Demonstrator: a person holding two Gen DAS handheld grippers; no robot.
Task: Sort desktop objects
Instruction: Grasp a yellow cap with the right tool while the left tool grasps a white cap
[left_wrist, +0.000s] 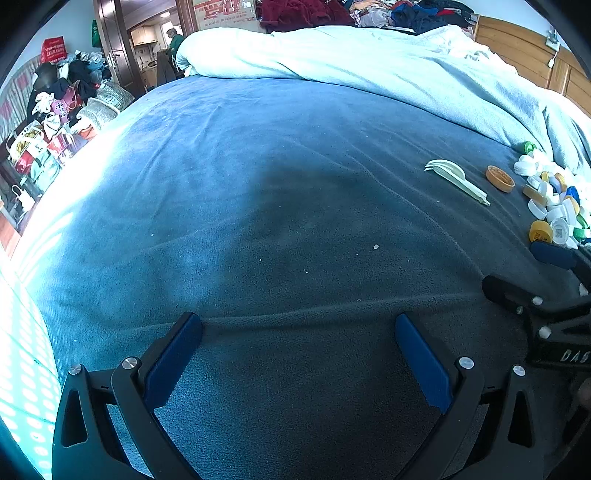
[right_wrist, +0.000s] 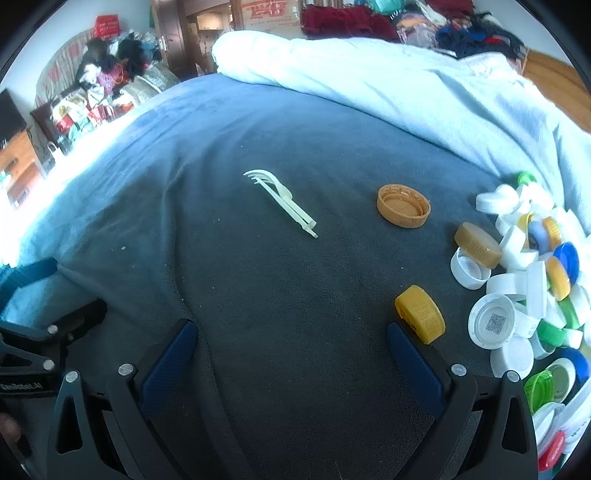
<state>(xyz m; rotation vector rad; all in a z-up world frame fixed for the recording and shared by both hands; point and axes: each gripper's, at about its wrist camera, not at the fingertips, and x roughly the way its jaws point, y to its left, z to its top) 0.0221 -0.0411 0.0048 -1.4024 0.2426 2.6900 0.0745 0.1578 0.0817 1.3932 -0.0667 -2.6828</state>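
Observation:
A pale plastic fork and spoon (right_wrist: 280, 201) lie together on the blue blanket (right_wrist: 258, 295); they also show in the left wrist view (left_wrist: 456, 181). An orange cap (right_wrist: 403, 205) lies open side up to their right, seen too from the left (left_wrist: 499, 178). A yellow cap (right_wrist: 421, 314) sits on edge just beyond my right gripper's right finger. A heap of white, blue, green and yellow caps (right_wrist: 532, 295) fills the right side and shows in the left wrist view (left_wrist: 554, 199). My right gripper (right_wrist: 291, 343) is open and empty. My left gripper (left_wrist: 299, 336) is open and empty over bare blanket.
A light blue duvet (right_wrist: 406, 96) is bunched along the far side of the bed. A wooden headboard (left_wrist: 524, 55) stands at the right. Bags and clutter (left_wrist: 55, 122) pile up beside the bed on the left. The right gripper shows in the left wrist view (left_wrist: 535, 295).

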